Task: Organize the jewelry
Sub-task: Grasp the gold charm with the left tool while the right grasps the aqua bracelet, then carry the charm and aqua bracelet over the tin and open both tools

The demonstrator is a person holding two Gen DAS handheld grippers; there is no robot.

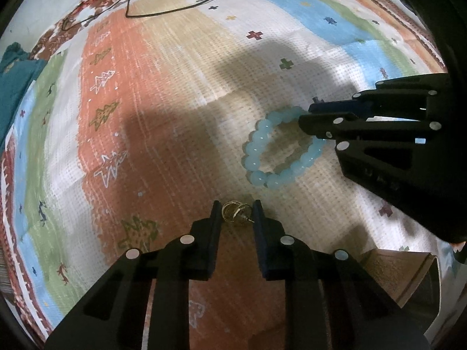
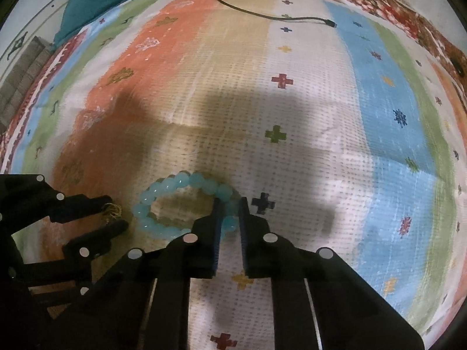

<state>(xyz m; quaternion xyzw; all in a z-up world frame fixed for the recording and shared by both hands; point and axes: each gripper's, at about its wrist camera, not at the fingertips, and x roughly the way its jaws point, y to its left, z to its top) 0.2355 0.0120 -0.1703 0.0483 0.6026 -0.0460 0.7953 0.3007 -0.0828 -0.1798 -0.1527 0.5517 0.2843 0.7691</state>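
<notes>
At the far left edge of the patterned, striped woven cloth lies a bunched teal fabric, and a thin black cable trails across the orange and tan stripes near the far side. Closer in, the left gripper has its two black fingers set a small way apart, with a small gold wire earring of looped rings between the tips; in the right wrist view the earring sits between the same two fingers at the left of the picture, though whether they actually pinch it I cannot tell. Just to the right of it, a bracelet of round translucent pale-blue beads lies flat on the tan and white part of the cloth. The right gripper straddles the near right side of that bracelet, its fingers narrowly parted with a few beads between them. Lower right in the left wrist view, a corner of a brown cardboard box shows.
</notes>
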